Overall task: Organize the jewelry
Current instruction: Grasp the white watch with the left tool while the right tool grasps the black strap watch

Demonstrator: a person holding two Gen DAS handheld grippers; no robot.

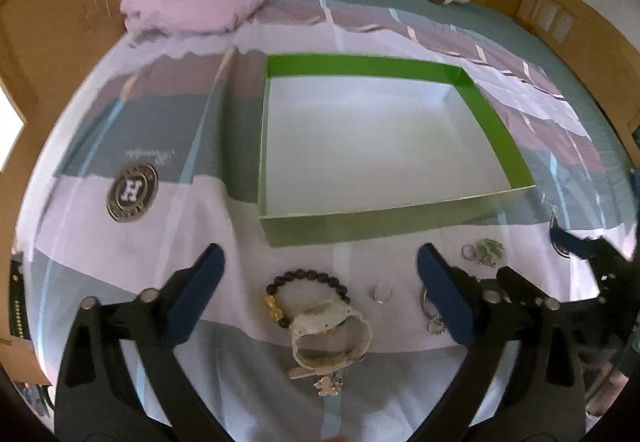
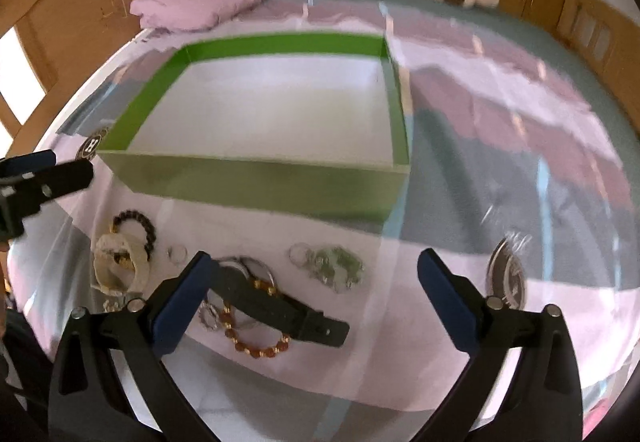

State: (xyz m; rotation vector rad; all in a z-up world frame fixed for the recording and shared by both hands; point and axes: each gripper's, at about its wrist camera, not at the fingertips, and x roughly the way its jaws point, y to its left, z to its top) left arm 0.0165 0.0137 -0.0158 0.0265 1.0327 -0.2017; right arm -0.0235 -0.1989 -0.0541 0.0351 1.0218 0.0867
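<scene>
Hovering low over the bedspread [image 1: 200,226], the left gripper [image 1: 320,294] points toward the green box [image 1: 496,122], its fingers spread wide and holding nothing. Between them lie a dark bead bracelet [image 1: 308,278] and a white watch [image 1: 332,330] that overlap, with a small ring [image 1: 381,293] just to the right and a flower charm [image 1: 329,385] nearer the camera. The box sits open beyond them, apart from the jewelry. From the right wrist, the right gripper [image 2: 312,294] also hangs above the bed with fingers wide apart and empty. A black watch strap [image 2: 288,310] crosses an amber bead bracelet [image 2: 256,342] just beside its left finger, and a green pendant [image 2: 340,266] lies between the fingers, closer to the box's near wall. The left gripper's tip shows at the left edge.
</scene>
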